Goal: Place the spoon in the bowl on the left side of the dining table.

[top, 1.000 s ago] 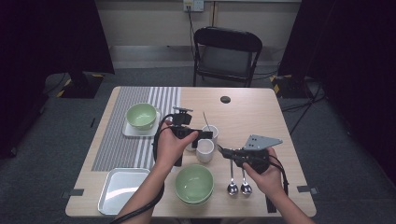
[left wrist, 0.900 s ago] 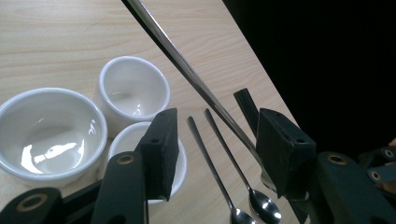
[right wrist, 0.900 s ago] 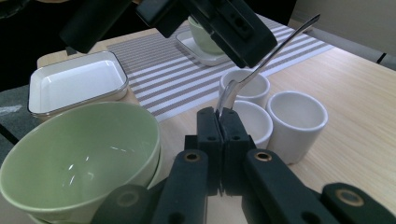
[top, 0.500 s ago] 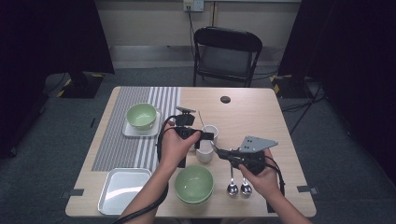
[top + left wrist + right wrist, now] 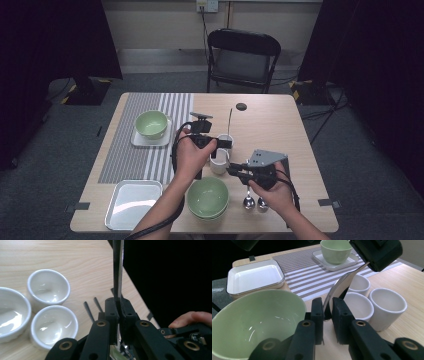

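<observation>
A slim metal utensil [image 5: 229, 120] is held over the table's middle, between my two grippers. My left gripper [image 5: 225, 144] has just been closing and is now shut on its shaft [image 5: 118, 270], the jaws [image 5: 118, 305] pinching it. My right gripper [image 5: 234, 170] points at the left one. Its jaws [image 5: 327, 310] have just been opening and stand slightly apart around the utensil's shiny wide end [image 5: 339, 286], with a small gap on each side. The left gripper's body [image 5: 375, 252] hangs above that end.
White cups [image 5: 219, 162] stand under the grippers, with a green bowl [image 5: 207, 196] in front. Two spoons [image 5: 248, 201] lie at the near right. A white tray [image 5: 132, 202] sits at the near left. A green bowl on a saucer [image 5: 151, 123] rests on the striped mat [image 5: 145, 160]. A chair [image 5: 242, 55] stands behind.
The left jaws have closed onto the utensil and the right jaws have loosened around it. Both hands have stayed nearly where they were.
</observation>
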